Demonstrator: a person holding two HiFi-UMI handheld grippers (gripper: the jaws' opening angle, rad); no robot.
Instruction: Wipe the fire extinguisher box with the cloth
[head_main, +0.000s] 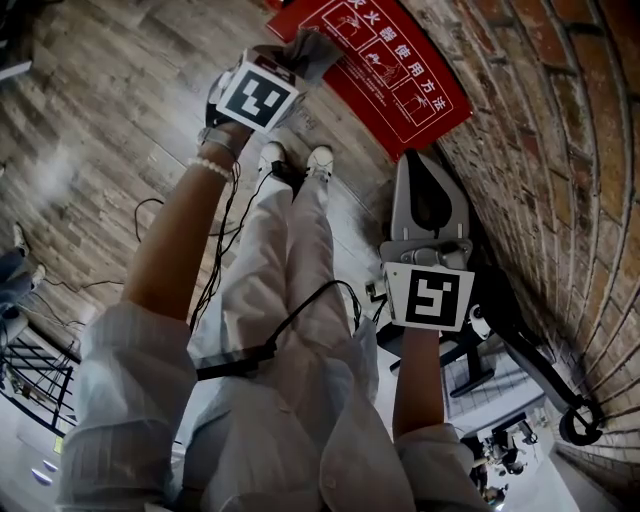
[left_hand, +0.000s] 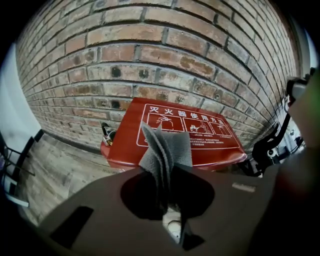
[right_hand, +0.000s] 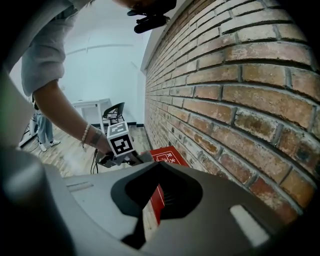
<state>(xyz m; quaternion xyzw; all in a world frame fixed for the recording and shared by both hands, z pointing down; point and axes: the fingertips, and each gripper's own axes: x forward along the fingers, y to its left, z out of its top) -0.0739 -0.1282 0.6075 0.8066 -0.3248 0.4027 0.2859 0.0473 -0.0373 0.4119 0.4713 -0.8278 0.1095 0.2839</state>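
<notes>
Head view and both gripper views are taken up by a brick wall (head_main: 560, 120) and a wooden floor (head_main: 100, 120), with the red fire extinguisher box (head_main: 400, 75) set on the floor against the wall's foot. A white-printed instruction panel is carried on the box's sloping lid.

The left tongs (head_main: 300, 58) are held at the edge of the box away from the wall. In the left gripper view the left tongs (left_hand: 167, 182) are seen closed tight on a grey folded cloth (left_hand: 167, 147), which stands up out of the tips in front of the box (left_hand: 210, 150) lid. In the head view the cloth (head_main: 318, 48) is seen over the box's edge; whether the lid is actually touched cannot be told.

The right tongs (head_main: 425, 170) are held beside the wall, short of the box on the person's side and apart from it. In the right gripper view the right tongs (right_hand: 160, 167) are shown with tips brought together and nothing gripped; the box (right_hand: 167, 156) is seen beyond them, and partly through the hollow between the fingers.
</notes>
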